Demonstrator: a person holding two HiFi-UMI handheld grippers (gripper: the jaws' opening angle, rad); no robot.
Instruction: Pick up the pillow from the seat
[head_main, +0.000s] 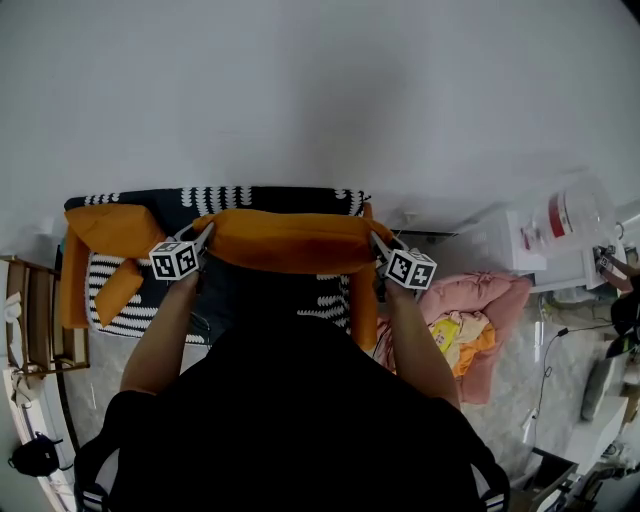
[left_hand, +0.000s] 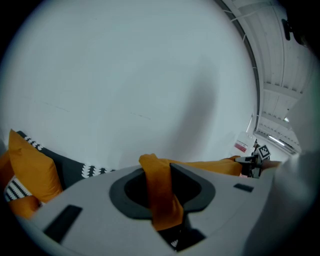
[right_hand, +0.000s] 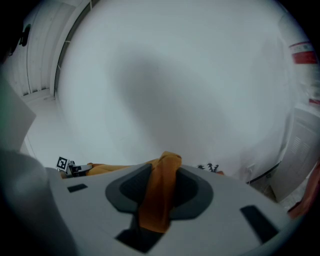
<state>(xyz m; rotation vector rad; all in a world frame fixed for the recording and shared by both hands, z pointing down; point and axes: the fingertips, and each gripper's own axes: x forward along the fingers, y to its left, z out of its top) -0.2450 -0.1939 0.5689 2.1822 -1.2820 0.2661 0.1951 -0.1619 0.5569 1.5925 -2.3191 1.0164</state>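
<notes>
Pinching the left end of the orange pillow (head_main: 290, 242) in the left claw (head_main: 208, 236), jaws squeezed together on a fold of fabric running down between them. Same at the other end with the right claw (head_main: 377, 243): closed tight on an orange fold, nothing else in the grip. Holding the pillow stretched level between both claws, in front of the white wall (head_main: 320, 90) and over the seat (head_main: 240, 285). Cannot tell whether its lower edge touches the seat. Draped over the seat's back and left side, a black-and-white patterned throw (head_main: 230, 198). Leaning at the seat's left end, apart from the held one, a second orange pillow (head_main: 105, 235). Lying on the floor just right of the seat, a pink quilt (head_main: 490, 295) with a yellow-orange item (head_main: 462, 338) on it. Visible in the left gripper view: far end of the pillow reaching the right claw's marker cube.
</notes>
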